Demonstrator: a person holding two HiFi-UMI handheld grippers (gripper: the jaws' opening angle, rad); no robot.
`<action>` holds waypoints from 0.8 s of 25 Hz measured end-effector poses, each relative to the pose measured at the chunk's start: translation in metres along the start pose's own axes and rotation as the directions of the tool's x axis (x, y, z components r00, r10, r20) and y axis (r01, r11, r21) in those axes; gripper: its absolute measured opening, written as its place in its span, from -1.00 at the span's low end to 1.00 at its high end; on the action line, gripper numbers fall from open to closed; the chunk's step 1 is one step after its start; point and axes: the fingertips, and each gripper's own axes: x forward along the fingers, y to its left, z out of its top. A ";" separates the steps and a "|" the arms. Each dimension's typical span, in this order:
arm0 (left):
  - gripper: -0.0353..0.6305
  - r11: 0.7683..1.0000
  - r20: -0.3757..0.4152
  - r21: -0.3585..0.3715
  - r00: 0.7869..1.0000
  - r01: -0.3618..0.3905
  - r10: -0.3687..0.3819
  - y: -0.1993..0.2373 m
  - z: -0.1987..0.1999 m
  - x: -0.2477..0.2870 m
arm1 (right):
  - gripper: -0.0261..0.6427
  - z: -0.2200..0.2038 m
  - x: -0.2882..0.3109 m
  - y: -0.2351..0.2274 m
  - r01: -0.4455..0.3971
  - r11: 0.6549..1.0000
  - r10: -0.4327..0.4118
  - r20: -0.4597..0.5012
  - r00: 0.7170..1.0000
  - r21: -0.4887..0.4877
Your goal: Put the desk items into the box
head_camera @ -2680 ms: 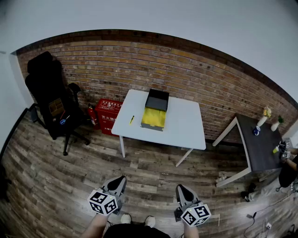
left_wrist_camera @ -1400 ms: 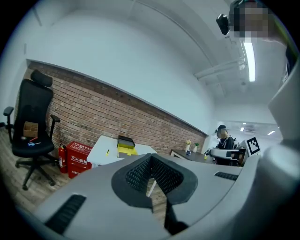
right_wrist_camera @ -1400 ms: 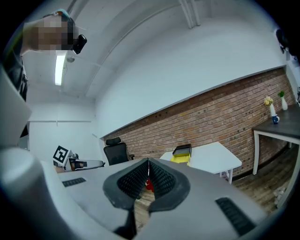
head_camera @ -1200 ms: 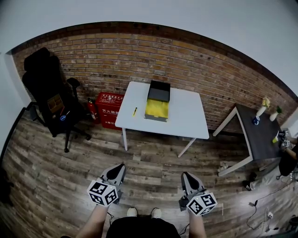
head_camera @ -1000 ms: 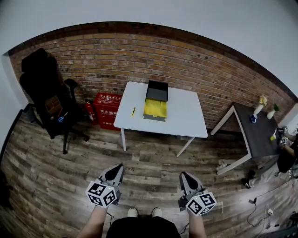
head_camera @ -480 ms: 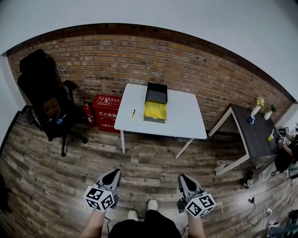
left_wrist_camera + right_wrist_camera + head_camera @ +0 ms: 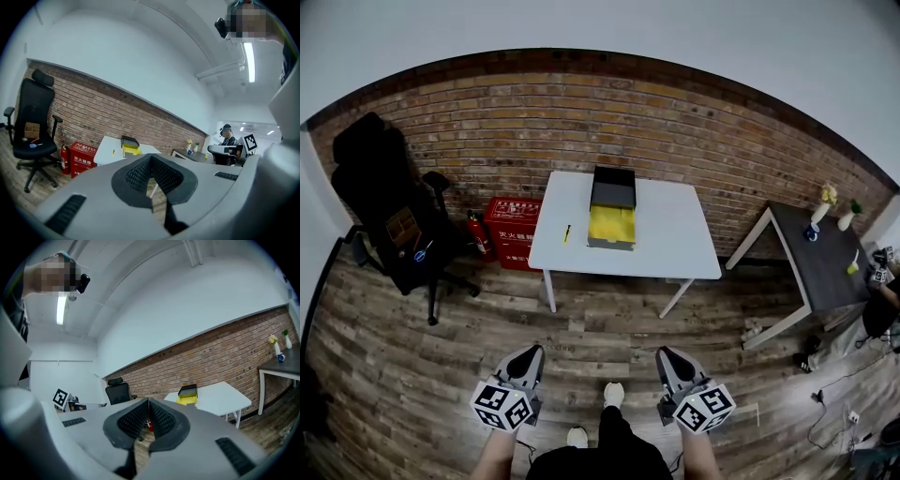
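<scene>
Box (image 7: 611,208) is sitting on the white surface (image 7: 675,248) across the room from me. It's toward the back edge by the brick wall (image 7: 694,122), black at the far end and yellow at the near end.

Scanning from the left, a black office chair (image 7: 380,202) is standing on the wood floor (image 7: 581,314). Next to that, a fire extinguisher (image 7: 475,234) is standing just beside a red crate (image 7: 514,230), and the crate is sitting by the wall just left of the surface. On the surface itself a little yellow pen (image 7: 566,233) is lying left of the box, near it but not touching.

Down at the bottom of the head view I'm holding both grippers out in front of me over the floor, well apart from the surface and pointing toward it. My left gripper (image 7: 530,351) is clenched tight, jaws pressed together and empty. My shoes (image 7: 614,394) are showing between the two. My right gripper (image 7: 666,352) is clenched as well, tips meeting and nothing pinched in them.

Further right a dark side table (image 7: 825,272) is standing at an angle to the surface, carrying a couple of small vases (image 7: 821,202) at its far end. A person (image 7: 879,323) is showing at the right edge of the view, just beside that table.
</scene>
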 end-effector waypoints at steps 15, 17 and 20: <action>-0.86 1.000 -0.015 0.008 0.999 -0.027 0.028 0.022 0.024 0.097 | -0.86 0.021 0.077 -0.081 -0.030 0.999 0.030 -0.006 1.000 0.027; -0.86 1.000 -0.013 0.010 1.000 -0.028 0.028 0.022 0.030 0.114 | -0.86 0.026 0.088 -0.093 -0.039 0.999 0.039 -0.014 0.999 0.015; -0.86 0.999 -0.014 0.006 0.999 -0.035 0.035 0.024 0.037 0.136 | -0.85 0.032 0.105 -0.108 -0.054 0.999 0.054 -0.031 0.998 0.002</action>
